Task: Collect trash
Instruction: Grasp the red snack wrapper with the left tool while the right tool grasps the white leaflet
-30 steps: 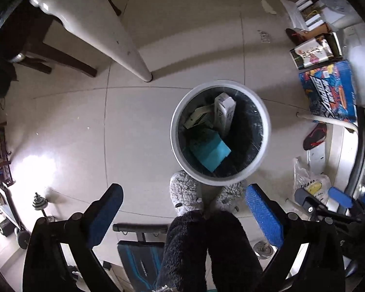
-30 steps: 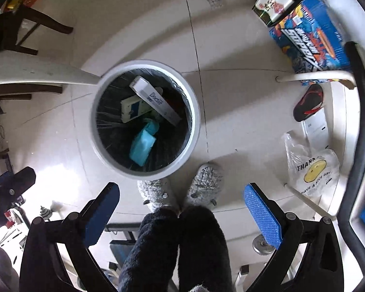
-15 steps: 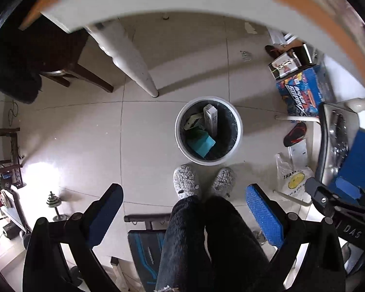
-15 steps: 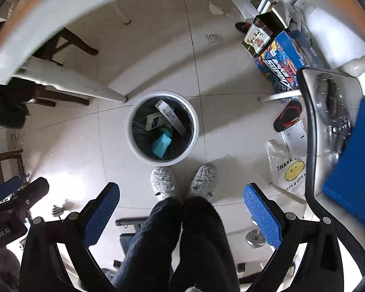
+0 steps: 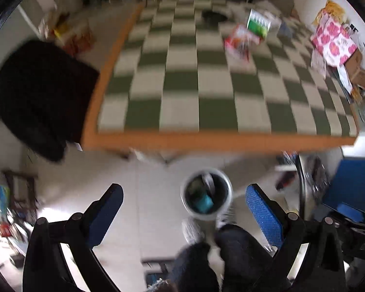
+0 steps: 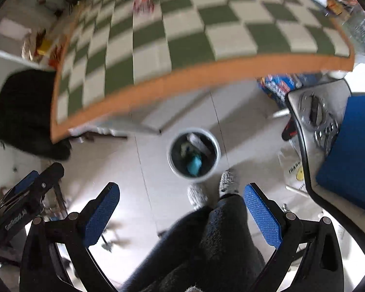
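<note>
both tongs (image 5: 183, 205) (image 6: 181, 205) agape, apparently empty, above table edge (image 5: 206, 141)

table (image 5: 219, 141) edge overhangs floor | bin (image 5: 206, 215) mouth unobstructed from above

Pale tiled floor (image 5: 143, 194) fills the lower half of both blurred views, with a bright glare patch at 8 o'clock. A table (image 5: 206, 141) edged in orange, covered in green-and-white checks, spans 12 o'clock. A black chair (image 5: 39, 97) sits at 9 o'clock. A blue seat (image 6: 352, 150) lies at 3 o'clock.
</note>
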Demonstrator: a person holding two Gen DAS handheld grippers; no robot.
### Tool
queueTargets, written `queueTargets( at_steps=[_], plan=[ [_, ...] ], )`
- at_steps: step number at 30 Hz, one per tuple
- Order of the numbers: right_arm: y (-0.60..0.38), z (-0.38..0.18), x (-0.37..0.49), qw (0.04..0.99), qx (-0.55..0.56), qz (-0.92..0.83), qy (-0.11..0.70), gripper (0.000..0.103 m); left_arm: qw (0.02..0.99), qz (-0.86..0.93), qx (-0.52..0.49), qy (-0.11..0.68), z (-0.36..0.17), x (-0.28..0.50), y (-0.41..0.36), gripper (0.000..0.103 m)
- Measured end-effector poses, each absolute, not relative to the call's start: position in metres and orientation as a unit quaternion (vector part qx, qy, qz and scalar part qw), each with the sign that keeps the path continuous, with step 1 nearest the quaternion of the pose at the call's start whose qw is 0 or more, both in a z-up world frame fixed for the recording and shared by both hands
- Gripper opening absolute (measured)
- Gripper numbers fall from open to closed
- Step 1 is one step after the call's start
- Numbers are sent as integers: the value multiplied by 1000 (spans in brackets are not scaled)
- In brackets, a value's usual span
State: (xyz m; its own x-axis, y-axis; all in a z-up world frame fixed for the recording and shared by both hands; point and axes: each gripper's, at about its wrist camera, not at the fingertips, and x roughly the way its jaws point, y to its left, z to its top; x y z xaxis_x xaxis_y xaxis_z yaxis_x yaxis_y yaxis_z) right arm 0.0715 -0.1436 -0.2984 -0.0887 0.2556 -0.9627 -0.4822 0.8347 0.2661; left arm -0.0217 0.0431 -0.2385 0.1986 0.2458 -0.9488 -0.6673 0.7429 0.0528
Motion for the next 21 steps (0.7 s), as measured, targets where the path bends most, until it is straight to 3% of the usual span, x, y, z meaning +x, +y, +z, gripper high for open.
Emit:
queueTargets(
  at_steps=[9,21],
  plan=[
    [-140,-274,231,707,-13,217,673,103,754,356,-88,545,-227,133,89,103],
    [-108,-372,532,714,-5,91,695,103,685,297,-87,659,-319,299,162,103]
  ],
)
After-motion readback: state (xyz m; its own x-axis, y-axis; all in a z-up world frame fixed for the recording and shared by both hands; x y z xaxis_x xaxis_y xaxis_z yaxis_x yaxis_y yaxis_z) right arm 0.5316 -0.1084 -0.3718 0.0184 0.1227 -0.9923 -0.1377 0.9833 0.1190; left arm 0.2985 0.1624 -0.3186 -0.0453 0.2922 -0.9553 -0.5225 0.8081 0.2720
